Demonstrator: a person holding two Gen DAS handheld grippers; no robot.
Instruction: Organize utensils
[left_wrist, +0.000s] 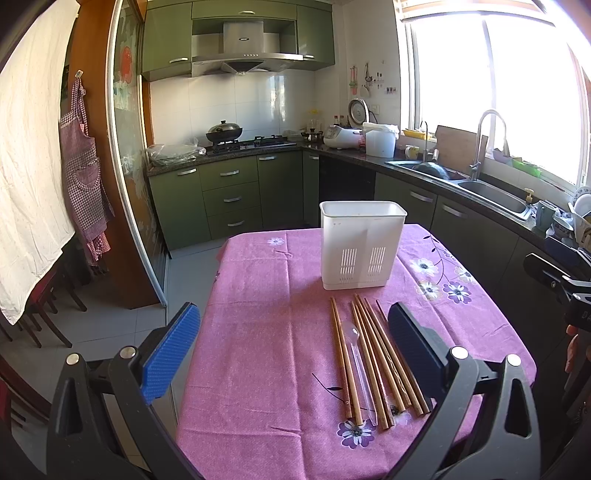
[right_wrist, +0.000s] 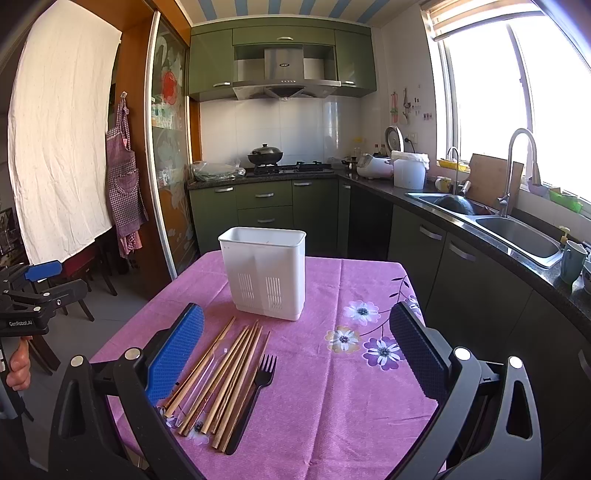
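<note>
White slotted utensil holder (left_wrist: 362, 243) upright on the pink floral tablecloth (left_wrist: 266, 332); wooden chopsticks (left_wrist: 373, 358), a clear plastic spoon (left_wrist: 356, 363) and a black plastic fork (right_wrist: 255, 398) lie side by side just before it. Left gripper (left_wrist: 293, 350) and right gripper (right_wrist: 297, 354) hover above the cloth, jaws wide apart, holding nothing

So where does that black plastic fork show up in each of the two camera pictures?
Left wrist view: not visible; the gripper's right finger covers the spot beside the chopsticks.
Right wrist view: the black fork lies lower centre, at the right edge of the chopstick row.
Shared landmark: the white utensil holder standing on the pink tablecloth behind the utensils.
</note>
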